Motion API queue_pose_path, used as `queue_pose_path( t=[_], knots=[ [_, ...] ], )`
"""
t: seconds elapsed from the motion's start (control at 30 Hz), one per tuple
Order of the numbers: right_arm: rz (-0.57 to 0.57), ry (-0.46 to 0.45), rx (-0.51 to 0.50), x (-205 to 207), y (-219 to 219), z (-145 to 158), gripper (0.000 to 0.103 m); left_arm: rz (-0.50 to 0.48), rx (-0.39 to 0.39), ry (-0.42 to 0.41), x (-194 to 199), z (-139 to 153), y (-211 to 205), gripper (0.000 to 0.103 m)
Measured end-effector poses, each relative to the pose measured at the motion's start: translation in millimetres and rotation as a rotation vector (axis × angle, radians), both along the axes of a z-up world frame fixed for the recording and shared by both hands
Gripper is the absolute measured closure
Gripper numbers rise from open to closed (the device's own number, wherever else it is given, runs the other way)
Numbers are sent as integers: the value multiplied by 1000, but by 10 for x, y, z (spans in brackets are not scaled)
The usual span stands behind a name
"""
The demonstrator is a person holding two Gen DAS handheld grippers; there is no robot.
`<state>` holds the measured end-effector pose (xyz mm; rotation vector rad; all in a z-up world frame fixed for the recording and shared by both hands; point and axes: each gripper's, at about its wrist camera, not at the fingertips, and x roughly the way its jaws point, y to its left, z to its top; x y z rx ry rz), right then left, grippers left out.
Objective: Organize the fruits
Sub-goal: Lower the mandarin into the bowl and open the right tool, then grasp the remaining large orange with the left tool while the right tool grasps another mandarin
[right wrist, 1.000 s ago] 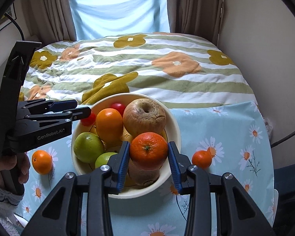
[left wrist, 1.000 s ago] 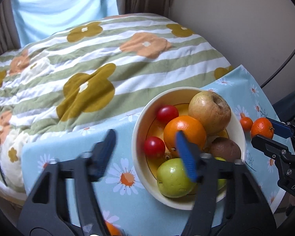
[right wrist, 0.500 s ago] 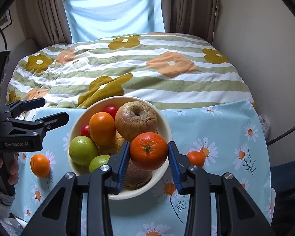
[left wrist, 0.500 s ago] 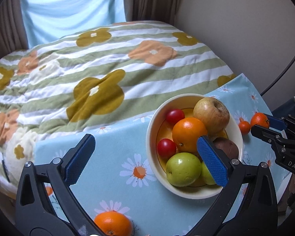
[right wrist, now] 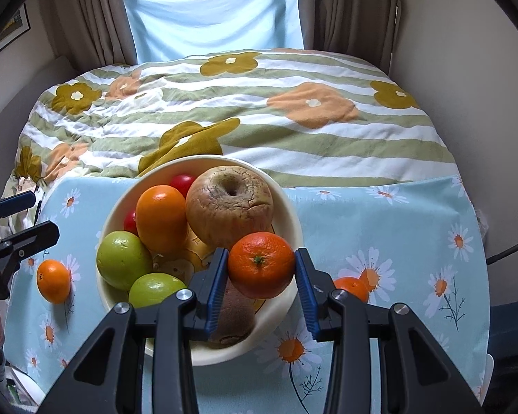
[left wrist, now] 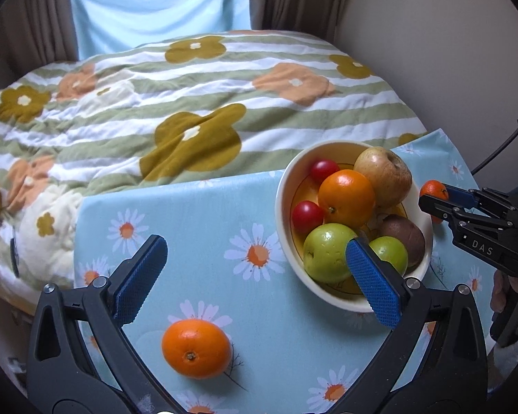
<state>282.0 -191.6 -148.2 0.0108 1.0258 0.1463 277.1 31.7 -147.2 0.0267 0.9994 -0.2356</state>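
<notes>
A cream bowl (left wrist: 282, 186) (right wrist: 295, 214) on the daisy cloth holds a brown apple (right wrist: 229, 201), an orange (right wrist: 160, 217), two red tomatoes (left wrist: 307, 215), two green apples (left wrist: 326, 252) and a kiwi (left wrist: 402, 236). My right gripper (right wrist: 260, 267) is shut on a tangerine (right wrist: 260, 264), held above the bowl's near right side. My left gripper (left wrist: 255, 276) is open and empty, left of the bowl, above a loose orange (left wrist: 196, 347) that also shows in the right wrist view (right wrist: 53, 280). A small tangerine (right wrist: 350, 288) lies right of the bowl.
The table's blue daisy cloth (left wrist: 224, 227) meets a bed with a striped flower quilt (left wrist: 190, 103) behind it. A wall stands at the right and curtains (right wrist: 207, 10) at the back. A black cable (left wrist: 493, 151) hangs at the right edge.
My left gripper has pulled back and left from the bowl, so the loose orange came into its view. My right gripper keeps the tangerine and has drawn back slightly.
</notes>
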Motion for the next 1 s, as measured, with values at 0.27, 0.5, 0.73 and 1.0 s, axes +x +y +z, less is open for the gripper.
queue_pose_path(
  t=[0.27,0.5,0.73,1.0],
  knots=[
    [-14,-18,28,-18,-54,-66,37,18,6,11,-93,-64,44,0],
    [-3,-54,41,-150,-36,62,1,22,9,0,-192,18,79,0],
    [-2,-88,31,-271,-3,292,1,21,-1,-50,-295,252,110,0],
    [-13,-121,20,-487,-33,664,1,39,-26,-95,-473,566,194,0]
  ],
)
